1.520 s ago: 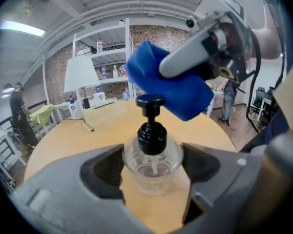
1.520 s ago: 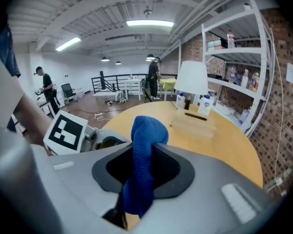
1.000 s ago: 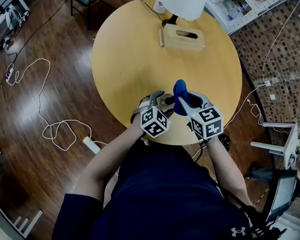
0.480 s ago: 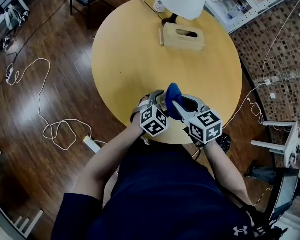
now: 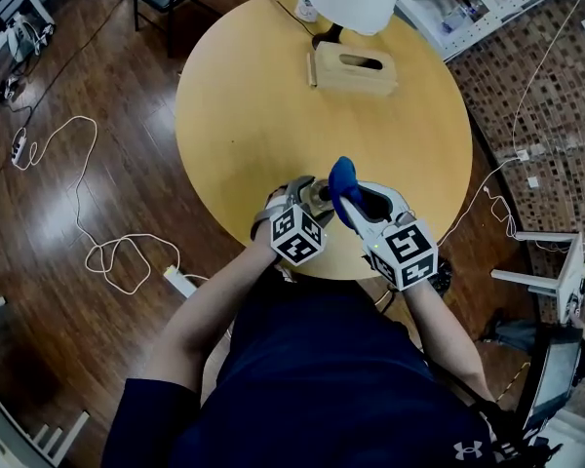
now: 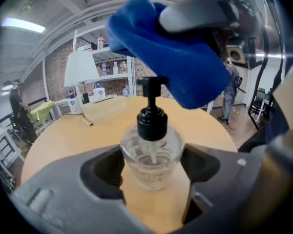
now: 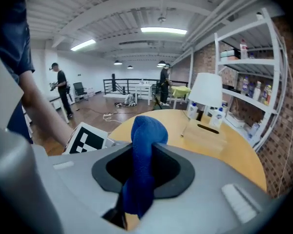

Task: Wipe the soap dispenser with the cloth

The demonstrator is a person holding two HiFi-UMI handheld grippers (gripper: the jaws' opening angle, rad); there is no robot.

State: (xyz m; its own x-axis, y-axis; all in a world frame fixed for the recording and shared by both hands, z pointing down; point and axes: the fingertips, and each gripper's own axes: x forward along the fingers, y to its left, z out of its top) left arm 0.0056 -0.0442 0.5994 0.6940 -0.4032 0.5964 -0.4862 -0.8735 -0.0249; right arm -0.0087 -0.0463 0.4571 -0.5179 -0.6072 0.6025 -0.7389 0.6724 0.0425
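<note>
Right hand-held gripper (image 7: 136, 177), pinching the blue cloth (image 6: 171, 57), has lifted it slightly above the pump of the soap dispenser (image 6: 151, 143) — likely between wiping strokes — while the left hand-held gripper (image 6: 153, 174) clamps its glass body, upright on the tabletop (image 5: 253, 115).

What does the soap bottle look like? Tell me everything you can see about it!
The soap dispenser is a round bottle of clear glass or plastic, with a black pump on top and a tube inside. It holds some clear liquid. It stands upright near the edge of the table, gripped on both sides by the left gripper. The blue cloth hangs right above the pump and seems to brush its top.
</note>
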